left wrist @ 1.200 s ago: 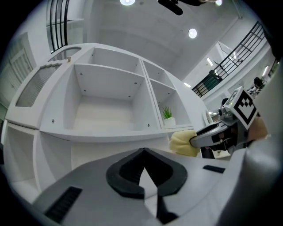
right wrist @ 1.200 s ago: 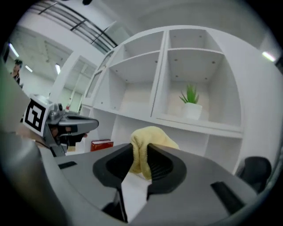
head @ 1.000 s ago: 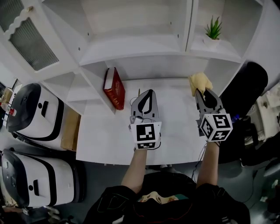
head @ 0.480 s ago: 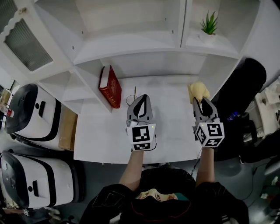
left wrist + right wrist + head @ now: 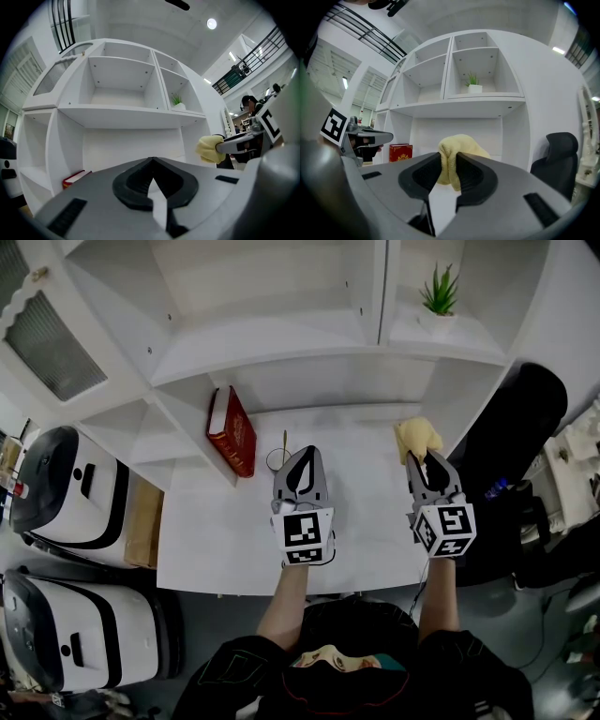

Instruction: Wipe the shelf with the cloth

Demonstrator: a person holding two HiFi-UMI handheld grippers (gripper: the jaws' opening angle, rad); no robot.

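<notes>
A crumpled yellow cloth [image 5: 415,438] is clamped in the right claw [image 5: 424,465] at the right rear of the white tabletop [image 5: 361,488], beneath the white shelf [image 5: 309,357]. The left claw [image 5: 302,462] is held closed on nothing, near a red hardback book [image 5: 232,430].

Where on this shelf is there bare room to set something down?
The widest bare patch of the shelf lies between the left gripper and the cloth held in the right gripper. The near left corner, in front of the book, is bare too. It is crowded at the back left, where the book and the cup stand by the left gripper.
</notes>
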